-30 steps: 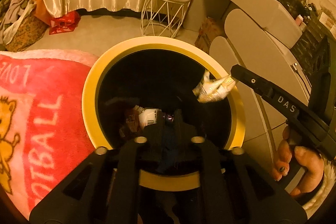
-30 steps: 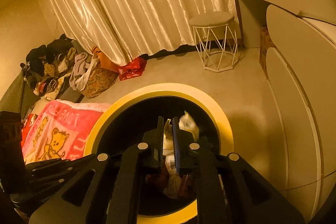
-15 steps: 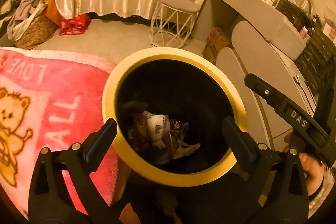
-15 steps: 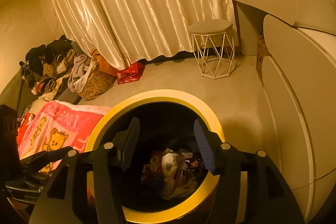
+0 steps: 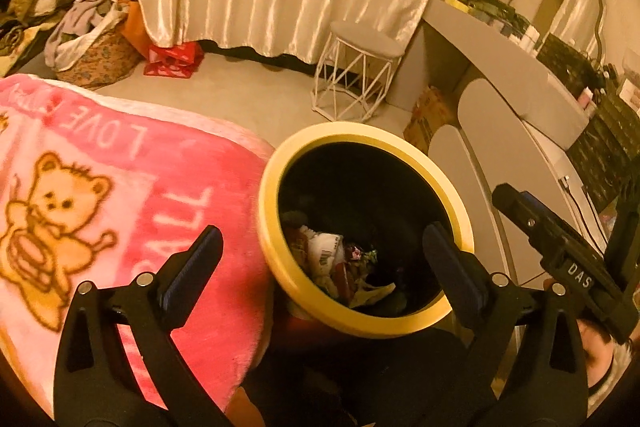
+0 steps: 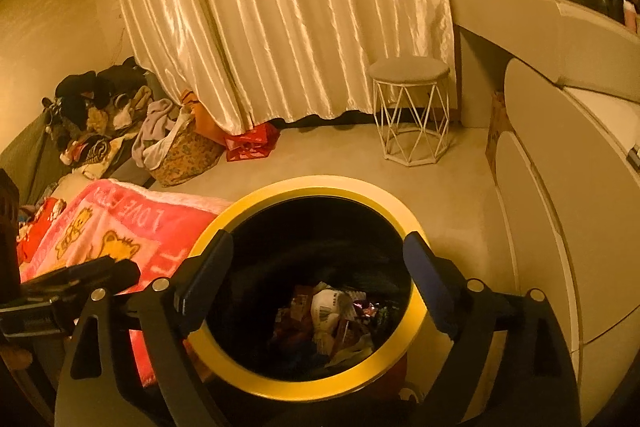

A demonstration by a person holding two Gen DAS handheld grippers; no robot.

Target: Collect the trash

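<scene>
Right wrist: yellow-rimmed bin holds crumpled wrappers.

A pale floor carries a round bin with a yellow rim, wrappers heaped inside. A white wire-frame stool stands near the cream curtain. A red bag and a patterned basket of clothes sit along the curtain's foot. A pink bear blanket lies beside the bin.
</scene>
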